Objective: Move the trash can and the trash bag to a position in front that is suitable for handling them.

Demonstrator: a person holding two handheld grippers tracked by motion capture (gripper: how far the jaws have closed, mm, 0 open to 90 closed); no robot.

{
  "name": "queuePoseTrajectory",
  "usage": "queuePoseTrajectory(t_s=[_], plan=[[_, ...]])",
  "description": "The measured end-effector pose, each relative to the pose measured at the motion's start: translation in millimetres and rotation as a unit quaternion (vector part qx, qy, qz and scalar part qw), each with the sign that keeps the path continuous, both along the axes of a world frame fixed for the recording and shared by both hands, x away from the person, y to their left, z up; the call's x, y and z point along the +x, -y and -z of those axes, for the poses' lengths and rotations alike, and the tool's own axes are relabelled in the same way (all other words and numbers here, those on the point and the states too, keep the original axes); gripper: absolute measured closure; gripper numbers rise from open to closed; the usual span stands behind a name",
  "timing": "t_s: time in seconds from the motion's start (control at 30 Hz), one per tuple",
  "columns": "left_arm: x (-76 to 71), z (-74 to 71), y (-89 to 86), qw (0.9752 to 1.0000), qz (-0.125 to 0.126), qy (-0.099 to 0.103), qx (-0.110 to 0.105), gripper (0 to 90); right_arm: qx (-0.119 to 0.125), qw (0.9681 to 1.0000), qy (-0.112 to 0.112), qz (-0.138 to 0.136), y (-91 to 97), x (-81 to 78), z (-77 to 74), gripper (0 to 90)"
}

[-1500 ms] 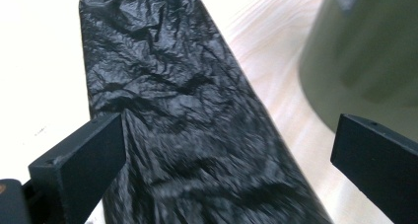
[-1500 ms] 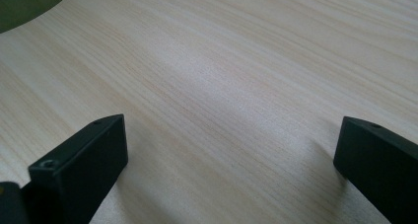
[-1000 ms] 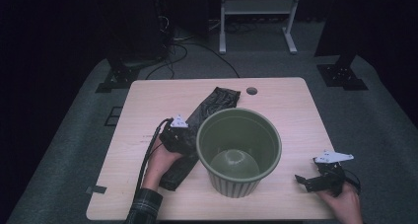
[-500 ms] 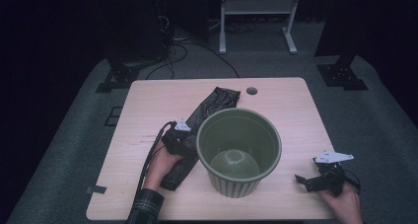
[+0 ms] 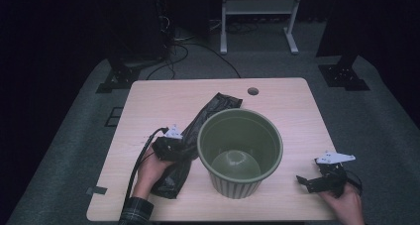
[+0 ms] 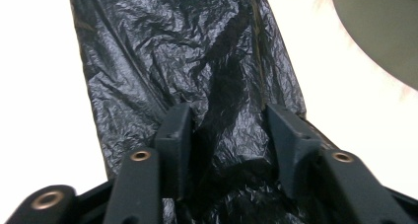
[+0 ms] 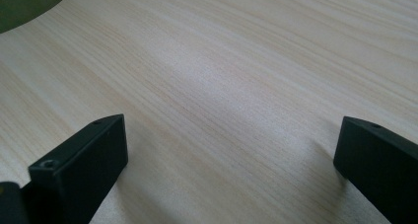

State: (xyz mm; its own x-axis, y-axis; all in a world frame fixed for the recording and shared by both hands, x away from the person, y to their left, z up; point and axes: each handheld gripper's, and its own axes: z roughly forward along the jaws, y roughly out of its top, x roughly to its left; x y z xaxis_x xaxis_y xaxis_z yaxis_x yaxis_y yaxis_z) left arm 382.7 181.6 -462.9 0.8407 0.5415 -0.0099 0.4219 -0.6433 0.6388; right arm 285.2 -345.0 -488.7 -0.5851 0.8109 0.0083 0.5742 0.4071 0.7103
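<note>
Pale wood tabletop (image 5: pixel 297 116). Green ribbed bin (image 5: pixel 240 155), upright, near centre. Black plastic bin bag (image 5: pixel 210 111), long axis running near-left to far-right, touching the bin's left side. Left gripper (image 6: pixel 229 135) astride its near half, jaws just closing, crumpled film gathered between, not yet pinched. Right gripper (image 5: pixel 304 181) well apart at near right, jaws wide, nothing between.

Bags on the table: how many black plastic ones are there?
1. The bag lies flat on the table, stretching from near the middle left of the bin toward the front edge. The bin may hide part of it.
</note>
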Motion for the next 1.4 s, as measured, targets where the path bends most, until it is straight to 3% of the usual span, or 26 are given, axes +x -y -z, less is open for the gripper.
queuePoseTrajectory(t_s=[0.27,0.47,0.53,0.73,0.8,0.9,1.0,1.07,1.13,1.3,1.4], plan=[[-17.8,0.0,-15.7,0.9998,0.013,-0.012,-0.011,61.3,0.0,1.0,-0.001,0.001,-0.2,-0.2,0.0,0.0],[-33.6,-0.9,-26.5,0.9997,0.018,-0.014,-0.005,62.0,0.0,1.0,-0.001,0.002,-0.3,-0.2,0.0,0.0],[-41.8,-2.7,-30.5,0.9996,0.022,-0.016,0.009,61.9,0.0,1.0,-0.001,0.002,-0.3,-0.1,0.0,0.0],[-55.5,-3.2,-38.3,0.9996,0.017,-0.024,0.005,59.1,0.0,1.0,-0.001,0.002,-0.3,-0.1,0.0,0.0],[-59.7,-7.6,-40.6,0.9999,0.006,-0.014,0.003,51.5,0.0,1.0,-0.001,0.002,-0.3,-0.1,0.0,0.0],[-62.5,-17.4,-41.8,0.9995,-0.014,-0.001,-0.03,40.8,0.0,1.0,-0.001,0.002,-0.4,0.1,0.0,0.0],[-61.3,-25.4,-35.8,0.9991,-0.027,0.015,-0.027,29.2,0.0,1.0,0.0,0.001,-0.4,0.3,0.0,0.0],[-57.9,-25.7,-30.3,0.9989,-0.038,0.015,-0.02,23.7,0.0,1.0,0.0,0.001,-0.4,0.4,0.0,0.0],[-53.3,-23.5,-24.9,0.9986,-0.048,0.011,-0.016,12.2,0.0,1.0,0.0,0.001,-0.4,0.4,0.0,0.0],[-44.0,-17.3,-7.5,0.9976,-0.067,0.017,-0.012,0.9,0.0,1.0,0.0,0.001,-0.4,0.4,0.0,0.0],[-39.7,-13.3,2.3,0.9975,-0.068,0.021,-0.005,0.0,0.0,1.0,0.0,0.001,-0.4,0.4,0.0,0.0]])
